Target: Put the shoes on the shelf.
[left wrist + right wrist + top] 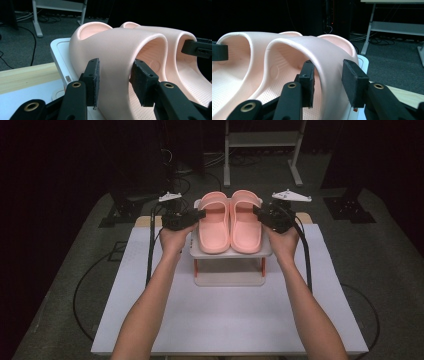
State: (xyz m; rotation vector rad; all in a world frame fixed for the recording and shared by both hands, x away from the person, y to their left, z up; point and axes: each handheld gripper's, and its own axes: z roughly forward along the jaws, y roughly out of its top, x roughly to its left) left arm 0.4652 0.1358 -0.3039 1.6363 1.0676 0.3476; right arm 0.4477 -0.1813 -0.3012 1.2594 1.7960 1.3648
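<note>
The pair of pink slide sandals sits side by side on the top tier of a small white two-tier rack [227, 254], which stands on the white table [225, 320]. The left gripper [200, 213] straddles the outer side of the left sandal [214, 222]; the strap wall [113, 75] runs between its jaws. In the left gripper view one pad lies against the outside of the strap while the other stands just off the inner face, so the jaws are apart and not pinching. The right gripper [257, 211] does the same on the right sandal [245, 222]: its jaws are parted around the strap wall [329, 67], one pad inside the strap, the other clear of the outside with a visible gap.

The risks, as I judge them, come from this loose straddle. If either hand pulls away sideways or upward while a pad is hooked inside a strap, the soft sandal could be dragged with it, skewing the pair or pulling one off the edge of the rack's top tier beside that gripper. The rack looks light, so a snagged strap might also tip or slide it. If a lift is intended instead, the parted jaws would let the sandal slip out. Uneven timing between the hands would twist the pair out of line.
</note>
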